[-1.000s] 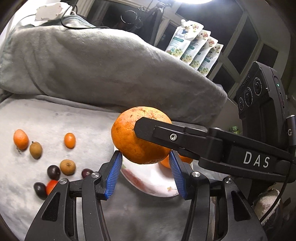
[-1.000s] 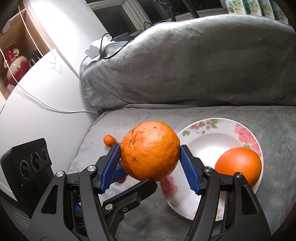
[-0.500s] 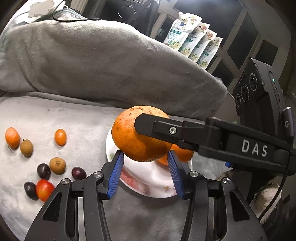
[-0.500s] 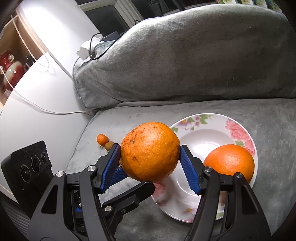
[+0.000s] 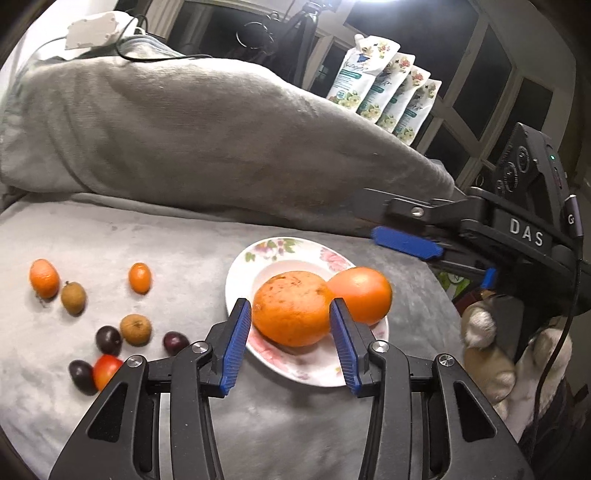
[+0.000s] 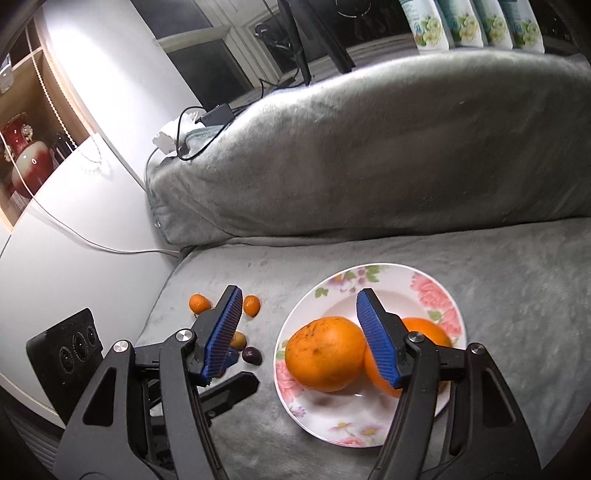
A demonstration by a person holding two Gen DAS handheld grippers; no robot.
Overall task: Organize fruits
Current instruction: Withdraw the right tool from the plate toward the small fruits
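Two oranges lie side by side on the flowered plate (image 5: 236,273) (image 6: 436,291): a speckled orange (image 5: 291,310) (image 6: 325,358) in front and a smooth orange (image 5: 364,291) (image 6: 424,328) behind it. My right gripper (image 6: 299,295) (image 5: 391,225) hangs open above the plate with nothing between its blue pads. My left gripper (image 5: 289,306) hovers short of the plate. Its jaws are closing on nothing, and the speckled orange only shows beyond them. On the grey cloth to the left lie a mandarin (image 5: 44,277), a kumquat (image 5: 139,277), a tomato (image 5: 105,369), brown longans and dark plums.
A grey blanket-covered cushion (image 5: 221,147) rises behind the plate. A power strip with cables (image 5: 88,35) lies on top of it. Several printed pouches (image 5: 384,96) stand by the window. A white desk (image 6: 74,221) borders the cloth on the left. A person's hand (image 5: 480,328) holds the right gripper.
The right gripper has let go of the speckled orange, which now rests on the plate beside the smooth one. That gripper has drawn back to the right. The left jaws have narrowed.
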